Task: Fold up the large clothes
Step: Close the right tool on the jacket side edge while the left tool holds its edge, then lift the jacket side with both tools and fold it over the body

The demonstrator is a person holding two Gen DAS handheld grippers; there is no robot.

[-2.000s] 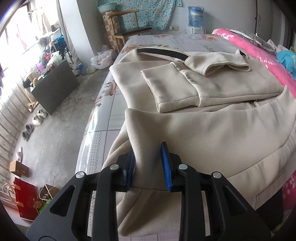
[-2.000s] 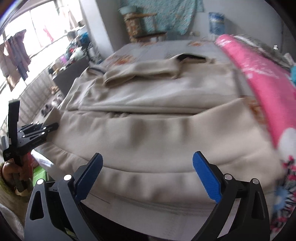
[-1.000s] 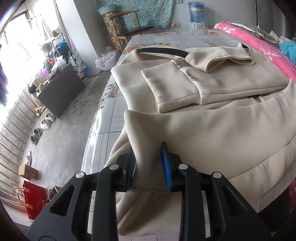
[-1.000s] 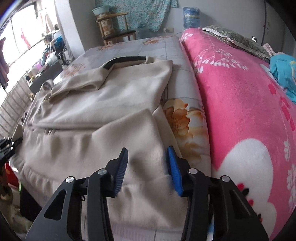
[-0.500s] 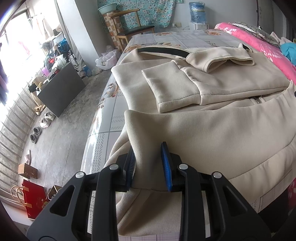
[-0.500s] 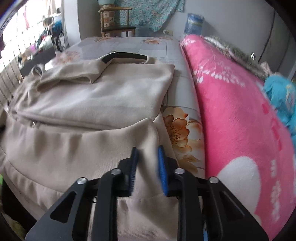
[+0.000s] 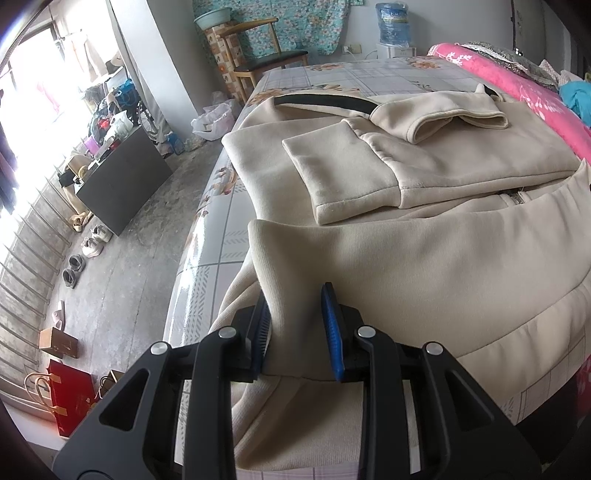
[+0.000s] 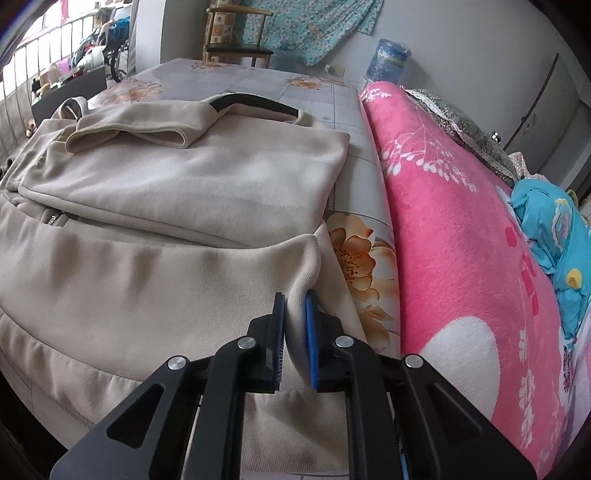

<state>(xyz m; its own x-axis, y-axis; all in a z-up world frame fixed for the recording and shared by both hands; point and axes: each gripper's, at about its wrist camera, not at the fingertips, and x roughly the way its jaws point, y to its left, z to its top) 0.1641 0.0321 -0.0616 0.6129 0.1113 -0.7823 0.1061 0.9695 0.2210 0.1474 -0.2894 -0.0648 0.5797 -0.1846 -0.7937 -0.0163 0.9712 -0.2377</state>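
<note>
Daylight enters from the window [image 7: 26, 122] at the upper left of the frame and is overexposed to white there. The room is evenly bright, with soft shadows. Both views are sharp, strongly curved at the edges, with dark corners.

Right tongs [image 8: 294, 339] closing on the beige jacket's [image 8: 155, 266] hem corner, beside a pink blanket [image 8: 461, 229].

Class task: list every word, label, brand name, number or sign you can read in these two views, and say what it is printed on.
No text can be read.
Water bottle by the far wall: its label has print, too blurred to read.
Red bag on the floor: no lettering can be made out.
Beige jacket: no label shows.
</note>
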